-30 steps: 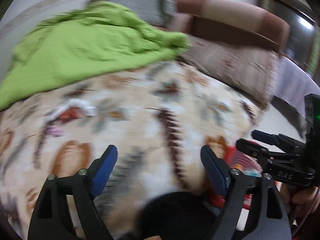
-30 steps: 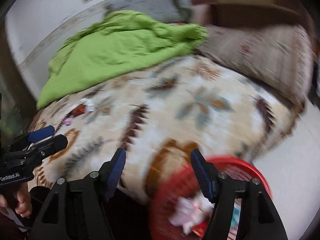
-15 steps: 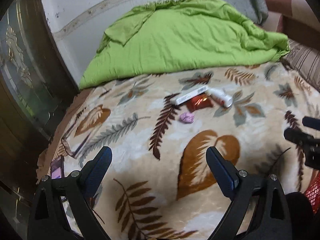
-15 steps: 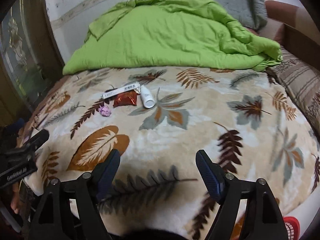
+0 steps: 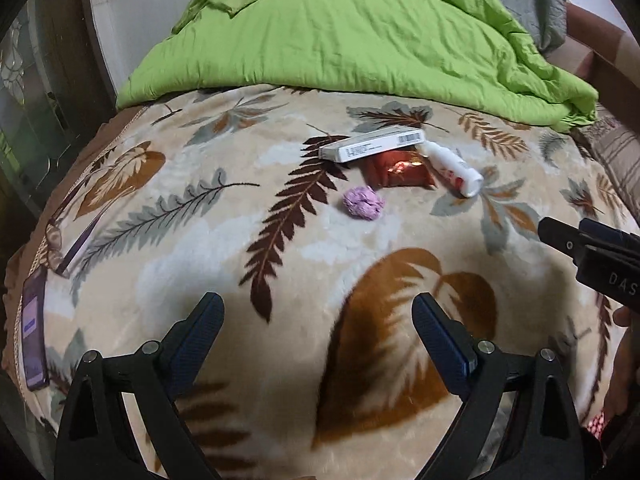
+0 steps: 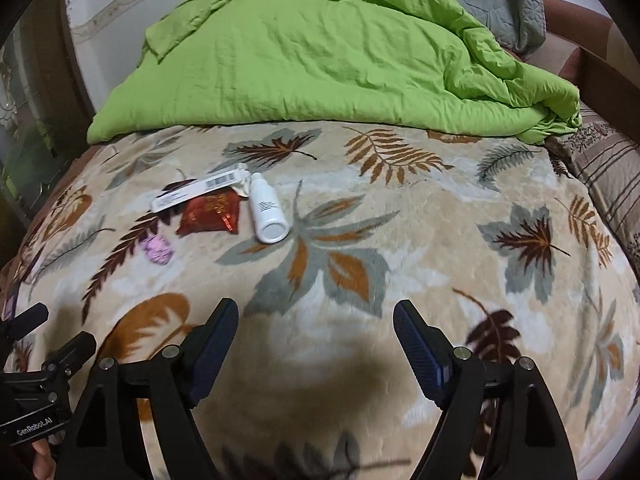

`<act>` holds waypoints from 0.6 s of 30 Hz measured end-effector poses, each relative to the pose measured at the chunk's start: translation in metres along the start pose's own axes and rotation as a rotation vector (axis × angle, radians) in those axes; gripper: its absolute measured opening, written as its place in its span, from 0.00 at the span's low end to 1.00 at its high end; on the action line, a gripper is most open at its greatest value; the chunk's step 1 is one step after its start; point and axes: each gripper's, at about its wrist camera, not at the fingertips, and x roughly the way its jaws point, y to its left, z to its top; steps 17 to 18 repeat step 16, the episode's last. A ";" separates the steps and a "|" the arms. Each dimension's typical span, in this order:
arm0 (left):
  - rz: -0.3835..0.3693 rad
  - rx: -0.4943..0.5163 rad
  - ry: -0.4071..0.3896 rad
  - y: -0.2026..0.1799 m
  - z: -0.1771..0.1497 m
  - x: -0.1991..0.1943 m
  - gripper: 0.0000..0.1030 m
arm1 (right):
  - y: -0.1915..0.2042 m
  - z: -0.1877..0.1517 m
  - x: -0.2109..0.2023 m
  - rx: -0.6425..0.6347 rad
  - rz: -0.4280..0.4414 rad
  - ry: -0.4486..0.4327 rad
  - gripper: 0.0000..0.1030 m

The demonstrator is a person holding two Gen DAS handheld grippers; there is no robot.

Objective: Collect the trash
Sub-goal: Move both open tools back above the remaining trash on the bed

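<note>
Trash lies in a cluster on the leaf-patterned blanket (image 5: 360, 248): a white carton with a barcode (image 5: 372, 144), a red foil wrapper (image 5: 400, 170), a white bottle on its side (image 5: 452, 166) and a purple crumpled wad (image 5: 362, 203). The same carton (image 6: 200, 190), wrapper (image 6: 210, 214), bottle (image 6: 266, 214) and wad (image 6: 157, 249) show in the right wrist view. My left gripper (image 5: 318, 330) is open and empty, well short of the wad. My right gripper (image 6: 316, 338) is open and empty, to the right of the cluster.
A rumpled green duvet (image 5: 352, 28) covers the far half of the bed. A striped pillow (image 6: 608, 168) lies at the right. A phone (image 5: 32, 324) lies at the bed's left edge. A bit of red basket (image 5: 598, 426) shows at lower right.
Both grippers swung left, away from the red basket, and moved forward over the bed. The trash cluster now looms larger and nearer. Both grippers stayed open.
</note>
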 end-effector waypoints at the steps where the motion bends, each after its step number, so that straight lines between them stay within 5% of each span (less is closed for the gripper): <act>1: 0.003 0.000 0.000 0.000 0.002 0.004 0.92 | -0.001 0.001 0.006 -0.001 -0.004 0.000 0.83; 9: -0.027 -0.012 0.106 -0.002 0.028 0.072 0.92 | -0.018 0.019 0.057 0.021 -0.070 -0.004 0.87; 18: -0.005 -0.025 0.076 -0.004 0.031 0.088 1.00 | -0.017 0.021 0.093 0.000 -0.110 0.091 1.00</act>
